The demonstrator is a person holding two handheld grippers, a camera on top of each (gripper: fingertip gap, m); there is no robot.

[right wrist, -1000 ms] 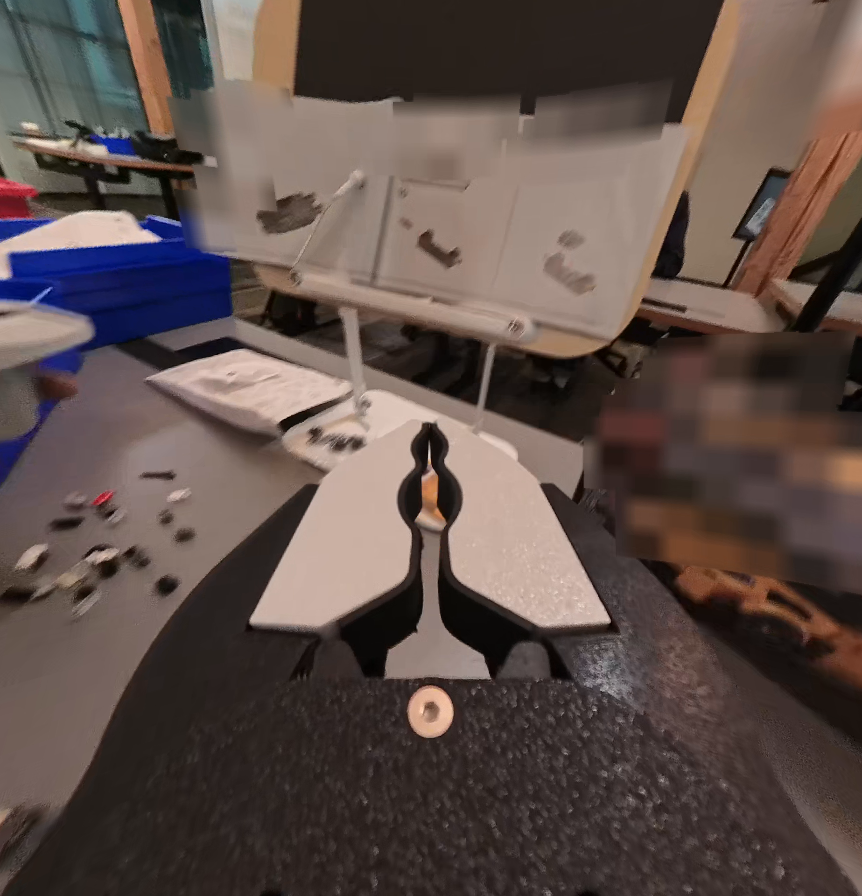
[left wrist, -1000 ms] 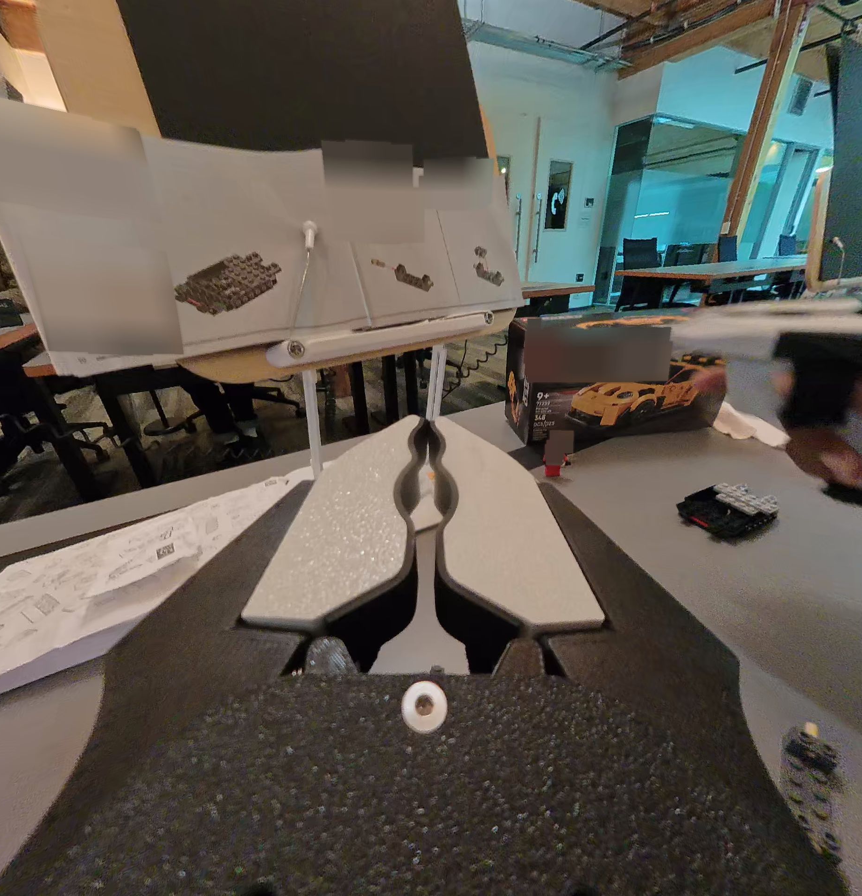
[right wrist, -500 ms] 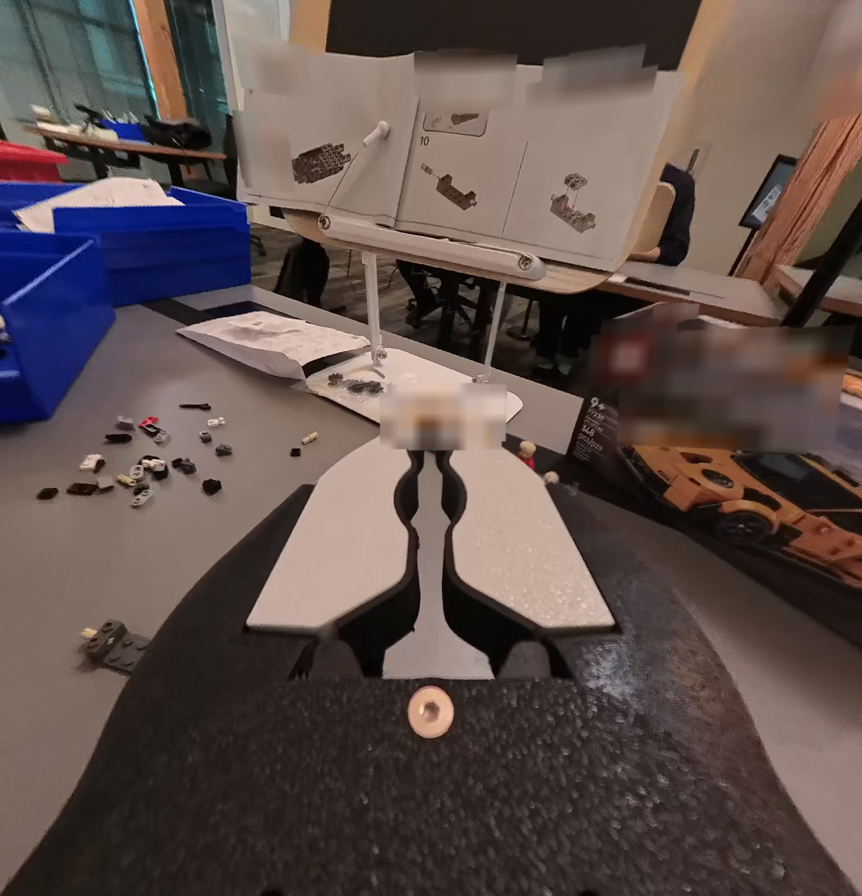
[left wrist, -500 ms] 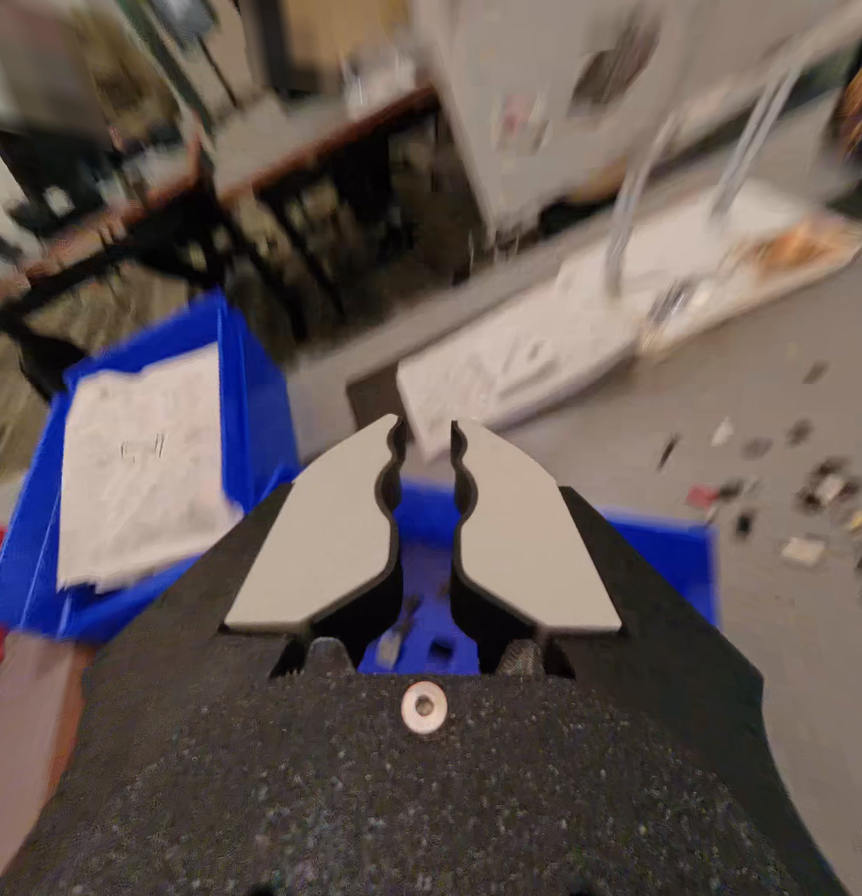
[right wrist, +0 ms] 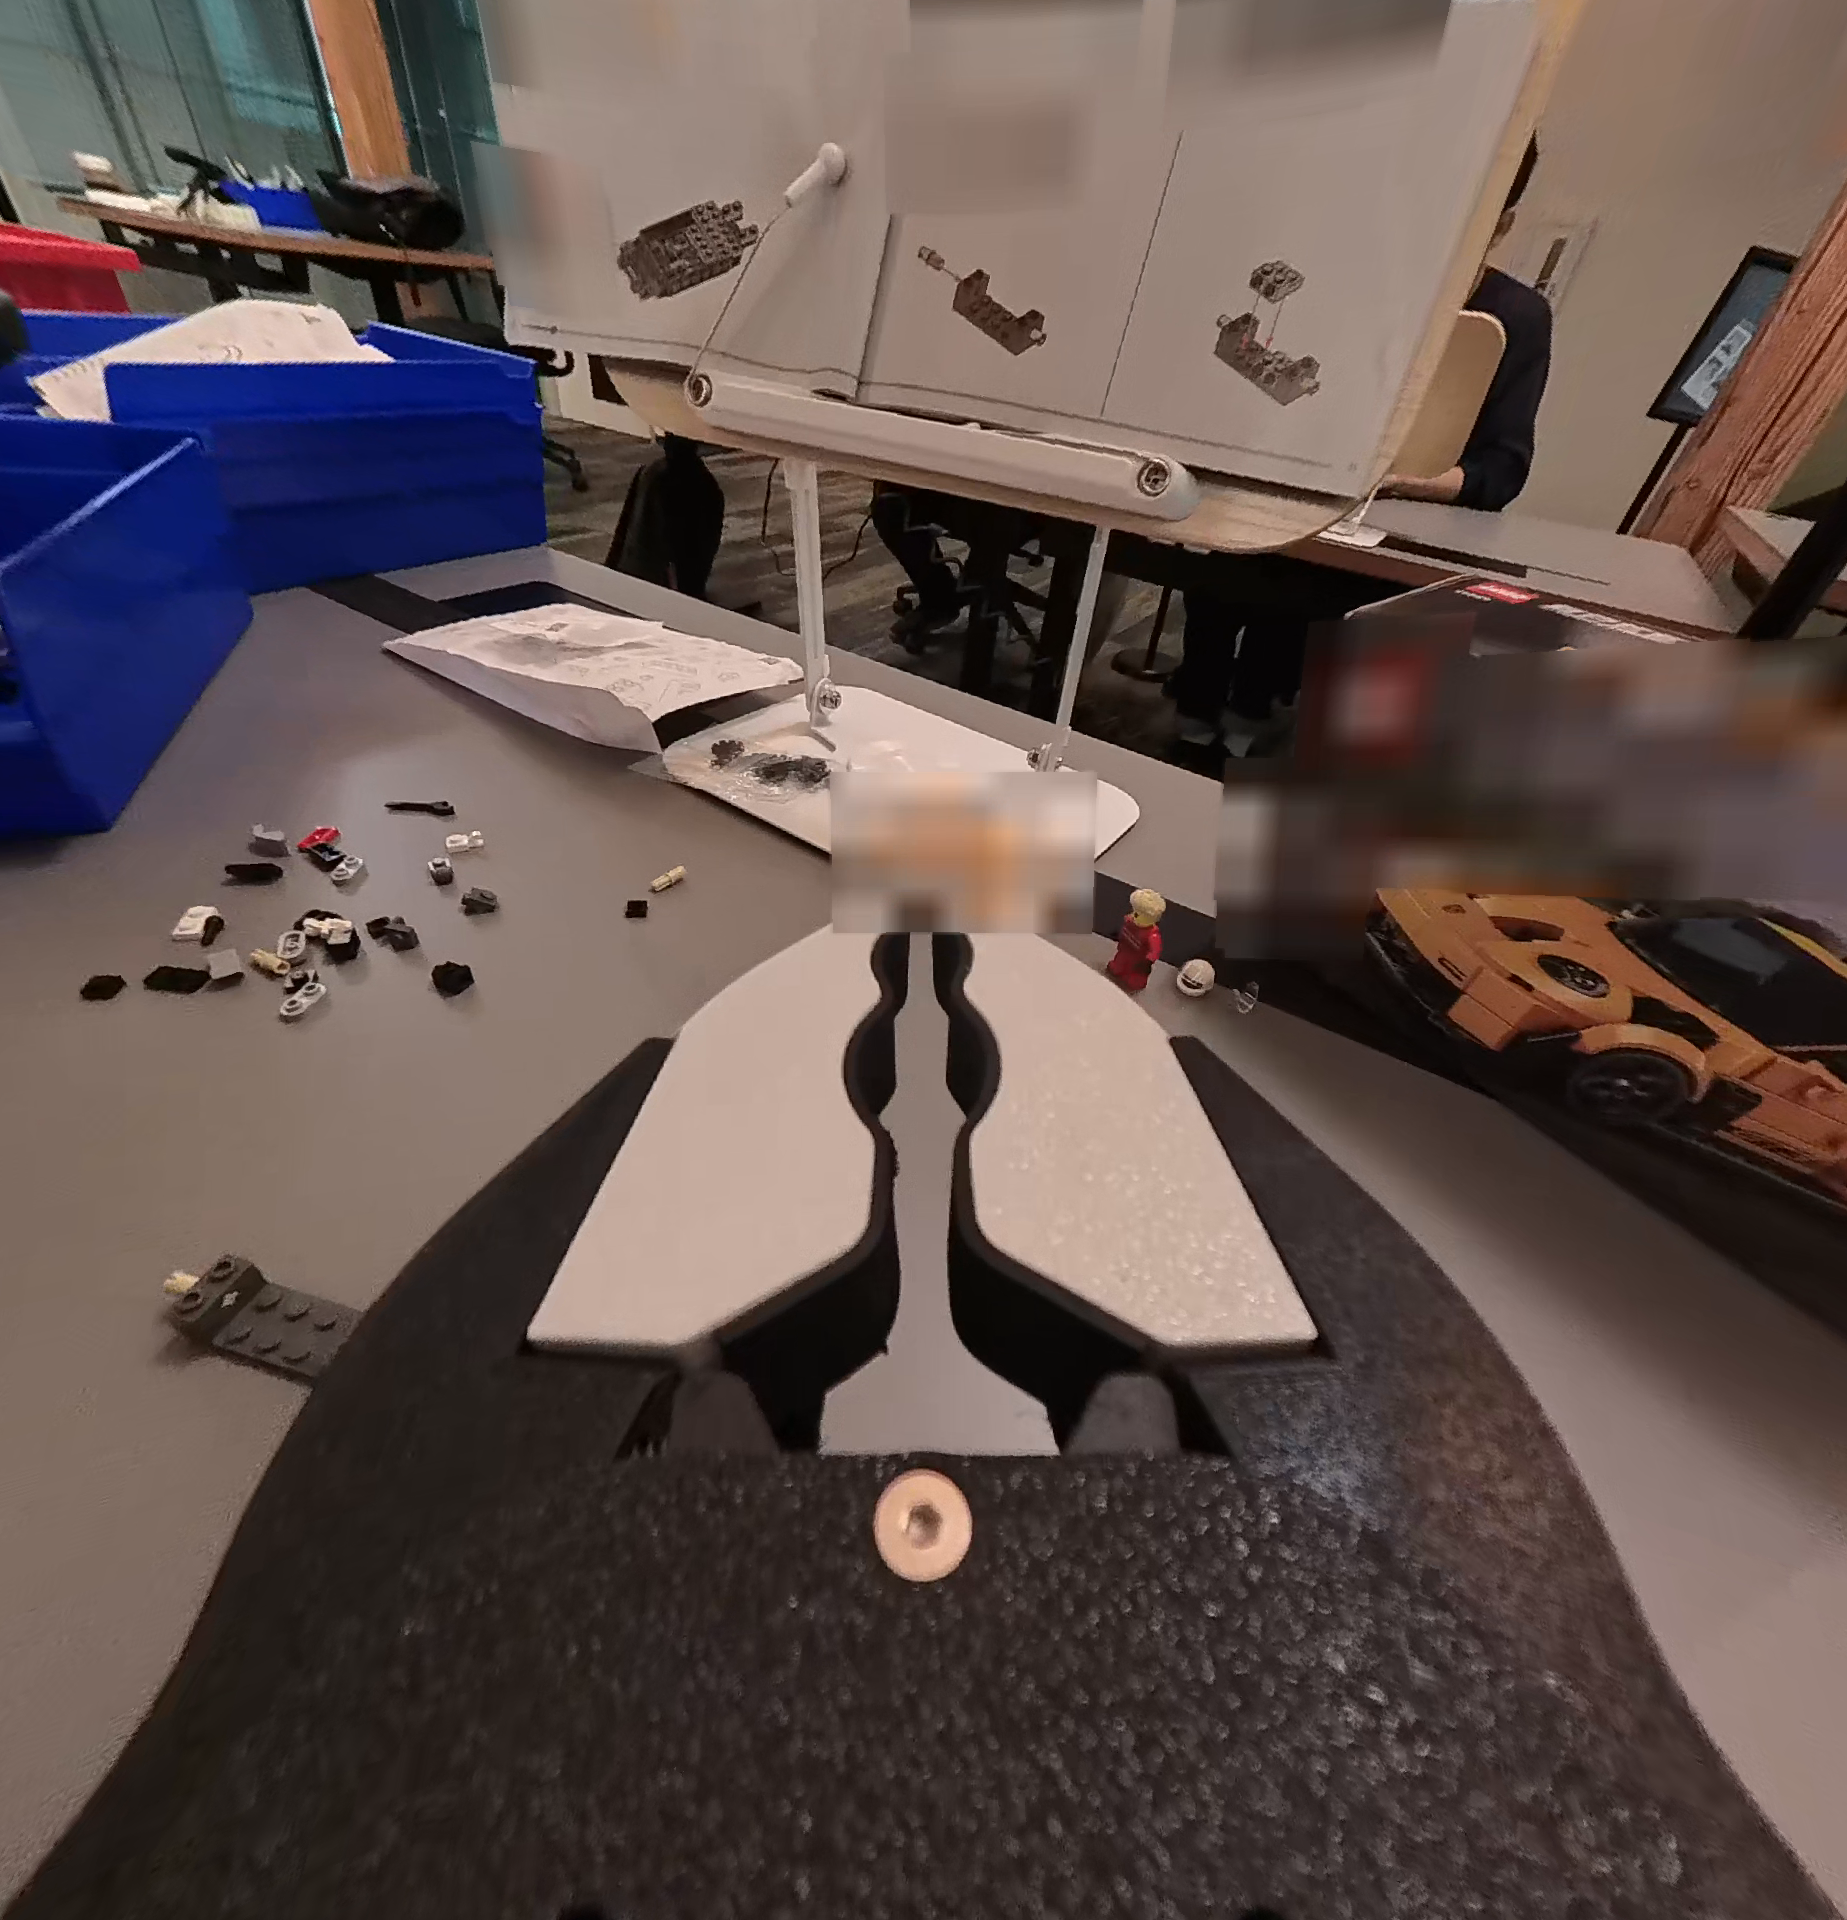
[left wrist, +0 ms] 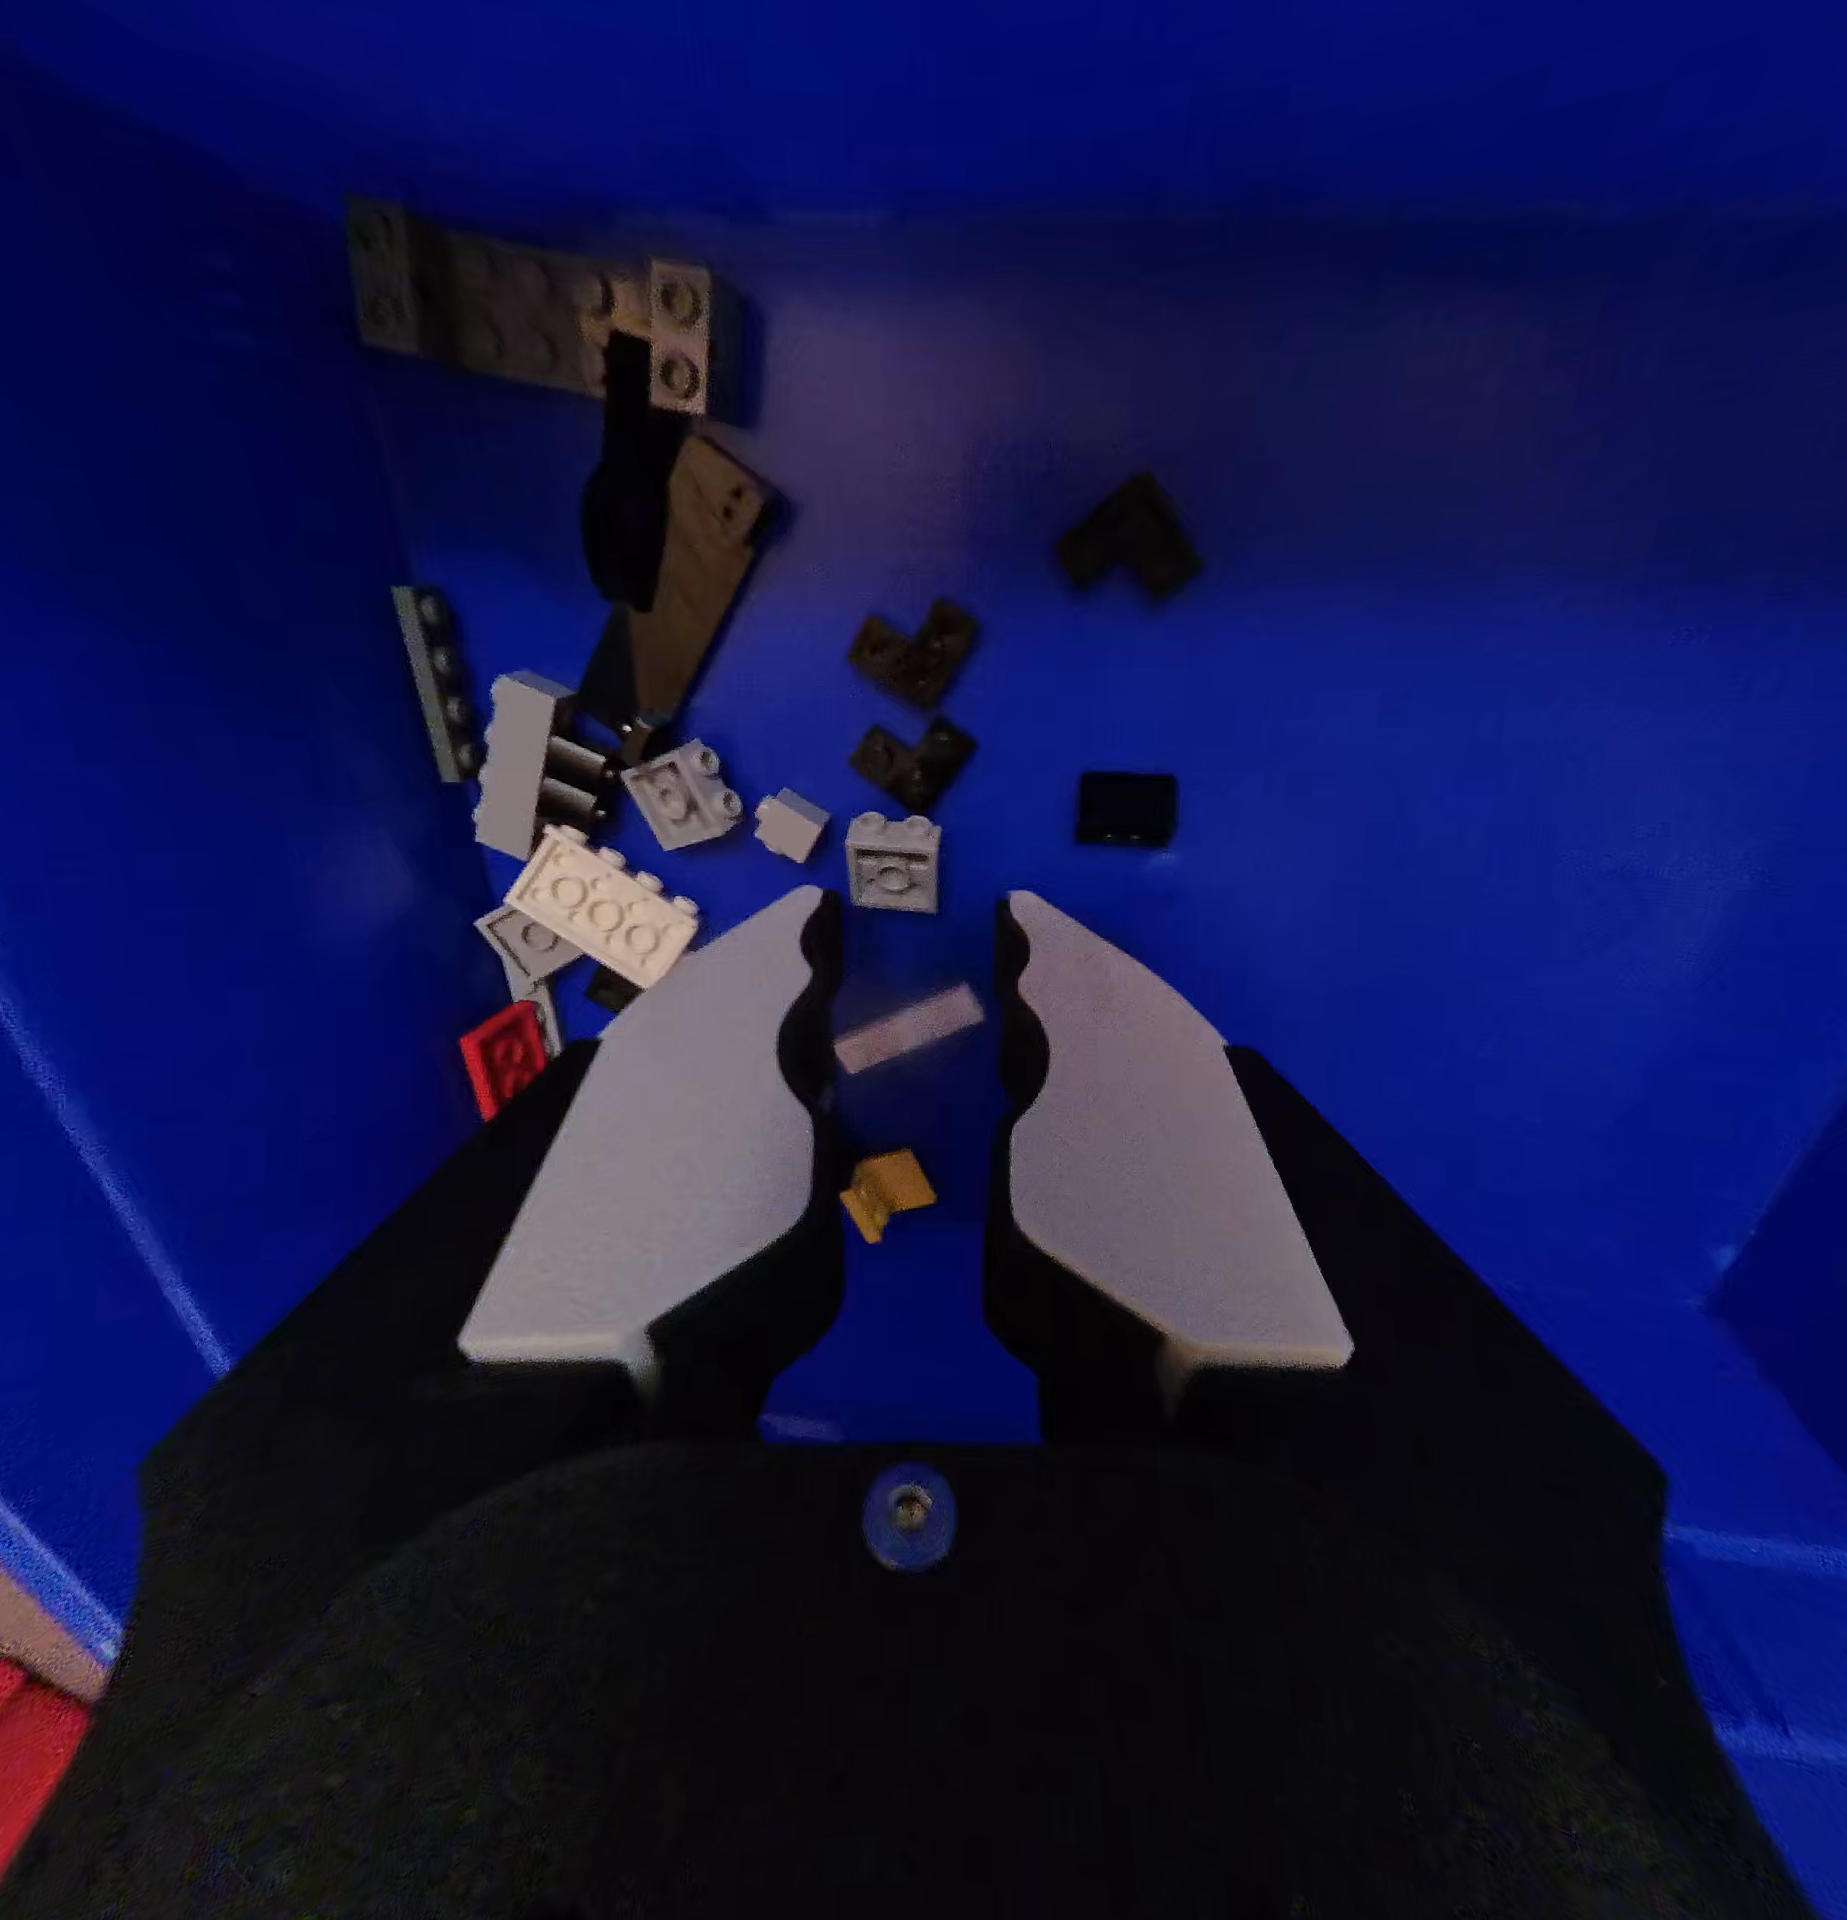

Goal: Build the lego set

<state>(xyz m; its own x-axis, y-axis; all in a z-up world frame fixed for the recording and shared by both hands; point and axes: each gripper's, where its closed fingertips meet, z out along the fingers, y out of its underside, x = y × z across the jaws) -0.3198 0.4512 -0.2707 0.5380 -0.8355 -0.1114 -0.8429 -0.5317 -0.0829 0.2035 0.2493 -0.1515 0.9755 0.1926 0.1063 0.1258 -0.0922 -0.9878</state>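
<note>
In the left wrist view my left gripper [left wrist: 914, 914] is open and empty, reaching down inside a blue bin [left wrist: 1418, 520]. A pale flat tile [left wrist: 906, 1027] and a small yellow piece [left wrist: 888, 1193] lie on the bin floor between its fingers. Grey bricks [left wrist: 891, 862], a white brick [left wrist: 602, 920], black L-shaped plates [left wrist: 914, 652] and a red piece [left wrist: 503, 1055] lie ahead and to the left. In the right wrist view my right gripper [right wrist: 921, 951] hovers over the grey table [right wrist: 483, 1143], jaws a narrow gap apart, nothing seen between them. A dark grey plate assembly [right wrist: 264, 1314] lies to its left.
Loose small pieces [right wrist: 306, 935] are scattered on the left of the table. Blue bins [right wrist: 119, 623] stand at the far left. An instruction booklet on a stand [right wrist: 1002, 260], a paper bag [right wrist: 586, 665], a red minifigure [right wrist: 1137, 940], a white helmet [right wrist: 1194, 977] and the set's box [right wrist: 1625, 987] are ahead. My left tips are roughly 5 cm from the white brick [left wrist: 602, 920]. To reach the dark grey plate assembly [right wrist: 264, 1314] in a straight line is about 20 cm for my right fingers, about 45 cm for my left.
My left gripper swung left from facing the booklet stand, opened, and went down into the blue bin. My right gripper's jaws parted slightly and it pulled back a little.
</note>
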